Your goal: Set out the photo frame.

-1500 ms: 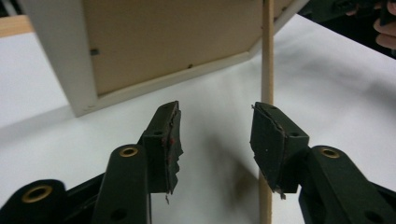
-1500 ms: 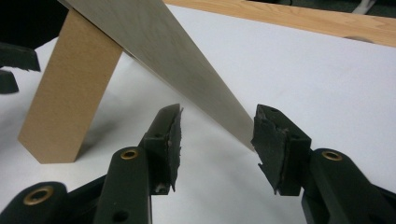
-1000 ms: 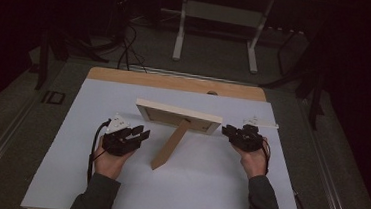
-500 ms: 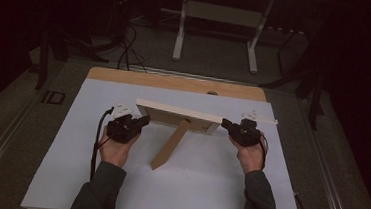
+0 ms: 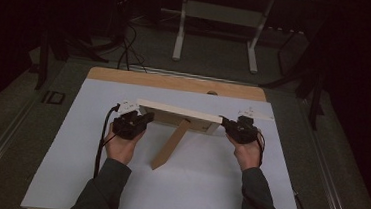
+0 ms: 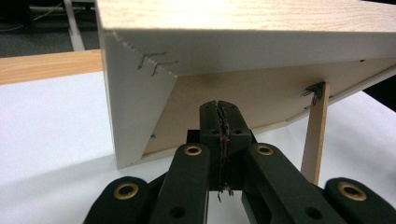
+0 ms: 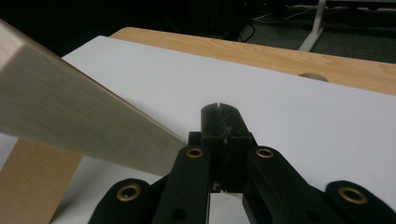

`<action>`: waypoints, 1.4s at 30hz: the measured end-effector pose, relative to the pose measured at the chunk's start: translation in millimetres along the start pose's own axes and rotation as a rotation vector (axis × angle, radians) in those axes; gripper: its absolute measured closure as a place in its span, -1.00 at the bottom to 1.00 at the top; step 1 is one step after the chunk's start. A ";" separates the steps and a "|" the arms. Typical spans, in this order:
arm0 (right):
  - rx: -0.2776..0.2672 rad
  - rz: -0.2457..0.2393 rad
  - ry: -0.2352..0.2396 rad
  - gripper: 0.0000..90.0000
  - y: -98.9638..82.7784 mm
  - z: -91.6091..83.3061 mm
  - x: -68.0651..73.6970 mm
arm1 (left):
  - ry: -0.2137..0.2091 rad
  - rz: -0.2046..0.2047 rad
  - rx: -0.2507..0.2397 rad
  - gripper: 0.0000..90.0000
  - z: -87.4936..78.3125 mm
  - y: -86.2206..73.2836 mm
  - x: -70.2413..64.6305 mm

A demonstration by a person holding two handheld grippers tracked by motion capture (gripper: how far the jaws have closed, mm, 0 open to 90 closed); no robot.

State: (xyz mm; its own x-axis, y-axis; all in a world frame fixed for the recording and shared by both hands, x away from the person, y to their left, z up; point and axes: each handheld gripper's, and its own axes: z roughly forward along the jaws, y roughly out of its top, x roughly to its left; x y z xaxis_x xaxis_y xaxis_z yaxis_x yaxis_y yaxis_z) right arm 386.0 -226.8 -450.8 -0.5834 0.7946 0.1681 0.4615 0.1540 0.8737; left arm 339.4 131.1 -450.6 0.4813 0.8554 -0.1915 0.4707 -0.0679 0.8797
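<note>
Both grippers have their jaws pressed fully together with nothing between them: my left gripper sits at the left end of the picture frame, my right gripper at its right end. The frame stands tilted back on its wooden easel leg, back side toward me, on the white mat near the table's far edge. In the left gripper view the closed tips point at the brown backing board just beside the left corner; whether they touch it I cannot tell. To steady or shift the frame well, I would push evenly from both ends, low and gently, so the leg does not fold or skid.
</note>
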 end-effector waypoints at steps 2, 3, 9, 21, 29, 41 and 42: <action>0.001 -0.003 -0.001 0.99 1.8 0.4 1.2 | 0.002 -0.004 0.002 1.00 0.7 1.2 0.8; 0.002 -0.006 -0.002 0.99 2.9 0.6 1.6 | 0.003 -0.005 0.002 1.00 1.1 1.7 1.1; -0.011 0.022 0.026 0.99 7.6 1.0 0.7 | -0.001 0.000 0.013 1.00 2.7 4.2 0.9; -0.004 0.021 0.051 0.97 8.6 1.9 2.8 | -0.003 0.004 0.014 1.00 2.2 8.4 -3.0; 0.001 0.008 0.050 0.97 8.9 1.8 3.7 | 0.000 0.024 0.004 1.00 1.1 11.1 -8.7; -0.004 0.001 0.052 0.97 8.8 1.4 4.5 | 0.009 0.042 0.000 1.00 0.3 13.2 -11.7; -0.003 0.001 0.052 0.98 8.8 1.3 4.6 | 0.006 0.040 -0.003 1.00 0.4 13.6 -12.1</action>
State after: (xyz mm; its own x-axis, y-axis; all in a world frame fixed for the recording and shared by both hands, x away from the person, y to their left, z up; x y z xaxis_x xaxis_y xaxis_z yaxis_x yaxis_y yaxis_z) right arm 388.2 -221.0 -442.9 -0.6169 0.7632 0.1922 0.4597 0.1513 0.8751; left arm 340.2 119.6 -436.4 0.4953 0.8551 -0.1537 0.4489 -0.1004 0.8879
